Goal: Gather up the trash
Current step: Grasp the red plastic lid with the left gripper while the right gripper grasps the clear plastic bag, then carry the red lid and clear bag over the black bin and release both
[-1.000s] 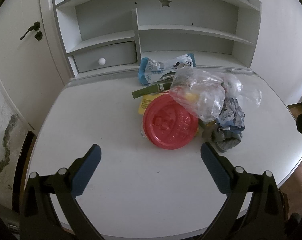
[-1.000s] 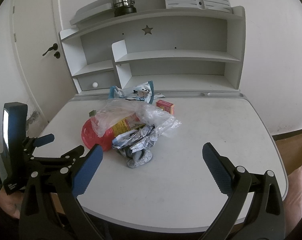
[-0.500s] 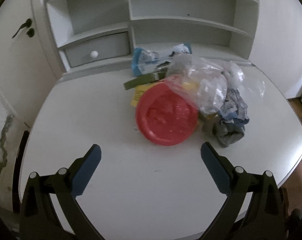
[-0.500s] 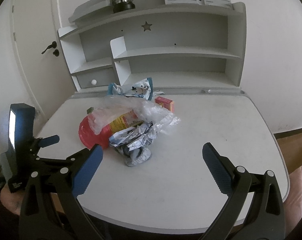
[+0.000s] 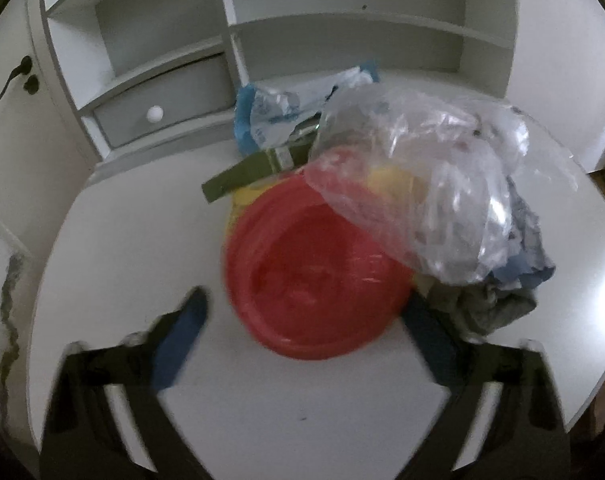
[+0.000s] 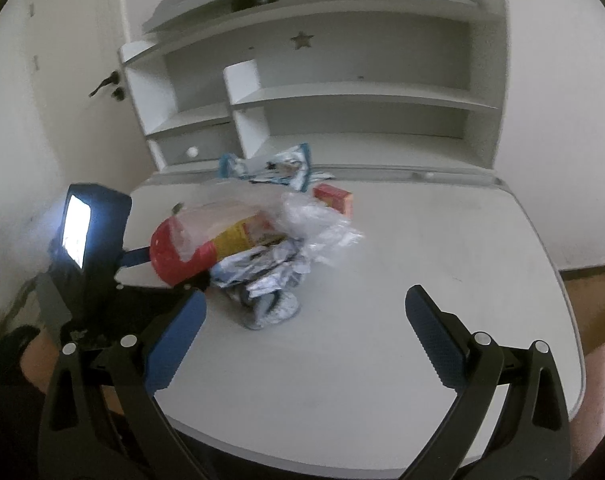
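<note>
Near the surface's back edge: trash pile (image 5: 366, 208), my red lid (image 5: 314, 276) at its front.
Left tongs (image 5: 302, 316): mine, spread wide, straddling the lid.
Right tongs (image 6: 304, 312): spread wide, empty.
Writing: yellow label (image 6: 238, 236), blurred, unreadable.

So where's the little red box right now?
In the right wrist view, the little red box sits on the white desk, behind the clear plastic bag, near the blue-and-white wrapper.
</note>
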